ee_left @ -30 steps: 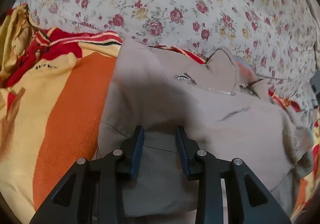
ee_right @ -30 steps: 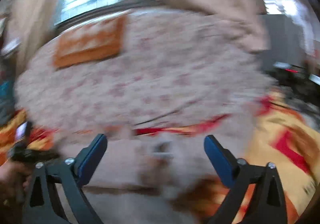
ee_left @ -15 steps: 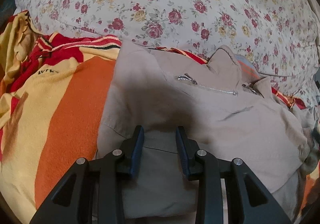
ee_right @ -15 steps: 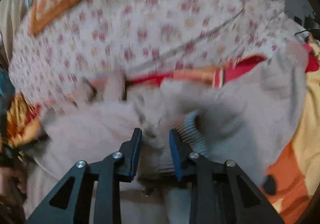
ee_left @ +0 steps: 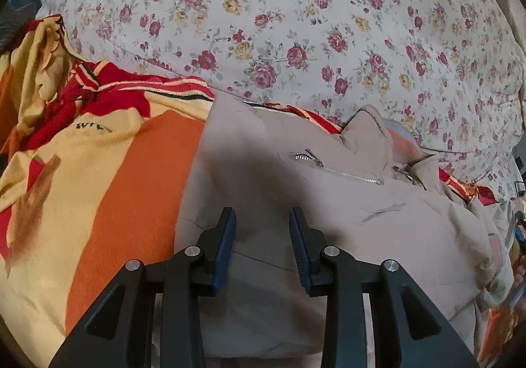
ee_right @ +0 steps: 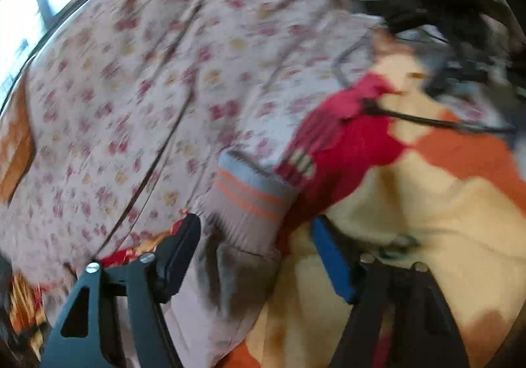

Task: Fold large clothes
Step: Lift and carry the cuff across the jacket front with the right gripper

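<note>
right gripper (ee_right: pixel 256 256) has spread open around the soft jacket's (ee_left: pixel 296 203) ribbed cuff (ee_right: pixel 250 200); left gripper (ee_left: pixel 262 246) hovers, parted, empty.

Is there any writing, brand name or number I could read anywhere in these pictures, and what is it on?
Small dark embroidered lettering on the yellow part of the orange, yellow and red blanket: too small and creased to read with any certainty.
Beige jacket: no label or print shows, only a metal zipper.
Striped knit cuff in the right wrist view: stripes only, no text; this view is blurred.
Floral quilt: no writing.
</note>
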Tool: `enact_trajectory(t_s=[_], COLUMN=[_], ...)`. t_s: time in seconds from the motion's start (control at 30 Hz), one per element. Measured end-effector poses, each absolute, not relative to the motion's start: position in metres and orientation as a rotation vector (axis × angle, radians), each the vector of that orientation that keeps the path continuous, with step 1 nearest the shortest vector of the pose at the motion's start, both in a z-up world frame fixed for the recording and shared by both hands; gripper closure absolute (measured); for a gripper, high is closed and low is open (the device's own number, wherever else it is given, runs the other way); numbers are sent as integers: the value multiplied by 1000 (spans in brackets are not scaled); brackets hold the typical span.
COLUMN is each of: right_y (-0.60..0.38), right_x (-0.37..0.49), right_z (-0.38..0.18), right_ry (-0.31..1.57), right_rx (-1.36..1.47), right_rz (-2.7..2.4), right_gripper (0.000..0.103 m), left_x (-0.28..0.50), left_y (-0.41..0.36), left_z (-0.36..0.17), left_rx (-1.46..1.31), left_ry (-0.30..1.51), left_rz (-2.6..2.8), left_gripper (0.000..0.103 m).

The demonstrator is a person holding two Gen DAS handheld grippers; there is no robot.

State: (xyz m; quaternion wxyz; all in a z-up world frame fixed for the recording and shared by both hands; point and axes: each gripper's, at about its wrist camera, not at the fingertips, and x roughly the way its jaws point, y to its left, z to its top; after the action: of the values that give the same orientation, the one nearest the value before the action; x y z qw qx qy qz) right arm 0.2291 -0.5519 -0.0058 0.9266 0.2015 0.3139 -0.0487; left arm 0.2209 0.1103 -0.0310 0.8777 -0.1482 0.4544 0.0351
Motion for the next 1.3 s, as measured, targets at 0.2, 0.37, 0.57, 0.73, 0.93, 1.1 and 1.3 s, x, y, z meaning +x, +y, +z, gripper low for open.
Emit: enact_trajectory(t_s=[0.2, 0.37, 0.57, 0.73, 0.93, 1.1, 1.3], right_y=[-532, -534, -573, -540, -399, -275, -155], right_x=[246, 211, 174, 163, 178, 209, 230], right_z=[-21, 29, 122, 171, 196, 162, 109], right_ry=[766, 657, 544, 505, 496, 591, 651], right_rx=[290, 175, 112, 75, 36, 42, -6], right_rz=[-124, -256, -427, -347, -67, 112, 185], right_gripper=[78, 87, 87, 87, 87, 87, 87], left_x=[225, 222, 215, 211, 204, 197, 184], left_y=[105, 111, 117, 126, 147, 167, 215], left_z=[-38, -36, -29, -23, -8, 11, 25], left_rx=[-309, -337, -365, -387, -415, -400, -436], left_ry=[969, 962, 939, 913, 850, 779, 717], left_rz=[63, 70, 73, 94, 143, 206, 398], left_gripper=[82, 82, 82, 82, 82, 82, 81])
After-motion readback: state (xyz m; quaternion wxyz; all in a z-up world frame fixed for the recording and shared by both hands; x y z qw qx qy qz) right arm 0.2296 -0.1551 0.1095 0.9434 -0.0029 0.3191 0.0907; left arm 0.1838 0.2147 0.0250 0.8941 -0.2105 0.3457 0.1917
